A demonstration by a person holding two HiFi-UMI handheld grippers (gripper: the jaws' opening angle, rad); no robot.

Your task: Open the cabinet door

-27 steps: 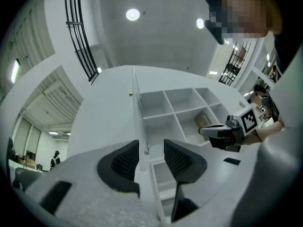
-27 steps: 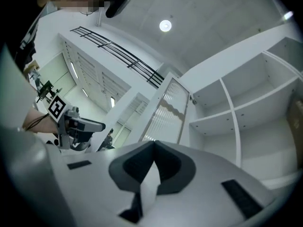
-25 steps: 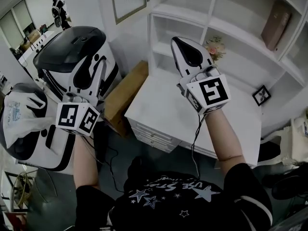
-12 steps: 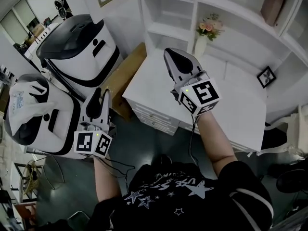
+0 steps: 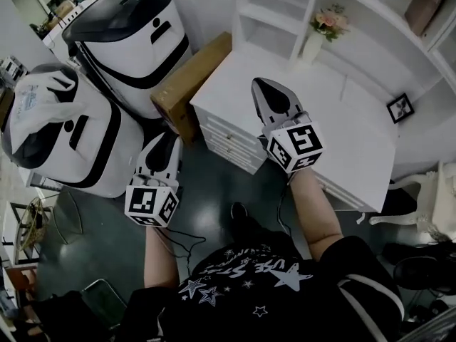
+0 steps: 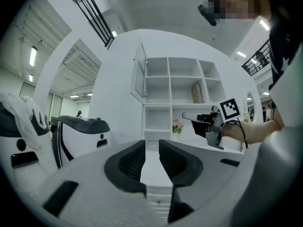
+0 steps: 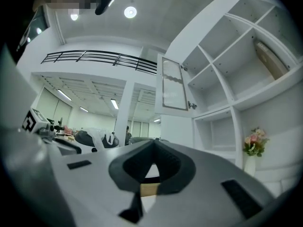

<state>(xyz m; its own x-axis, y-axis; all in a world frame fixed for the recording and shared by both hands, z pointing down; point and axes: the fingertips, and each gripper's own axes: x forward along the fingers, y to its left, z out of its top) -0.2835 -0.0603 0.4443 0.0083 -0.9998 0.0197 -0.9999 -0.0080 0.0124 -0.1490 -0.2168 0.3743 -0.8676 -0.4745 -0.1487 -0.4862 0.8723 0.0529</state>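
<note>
Standing swung out from the shelves [image 6: 169, 90], the cabinet door [image 6: 139, 74] looks already open. Left tongs [image 6: 151, 149], empty, have just been closing to a slit; right tongs [image 7: 152, 145] sit closed, empty. Nothing remains but resting.

Head view looks down; both gripper views share the cabinet door [image 6: 140, 74].

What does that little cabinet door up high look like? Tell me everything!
The cabinet door is white: a frame round a pale ribbed panel that looks like glass. A small dark metal fitting sits at its lower corner, next to the white shelf unit. It stands swung open, out to the left of the unit's top part. Nothing else touches it.
</note>
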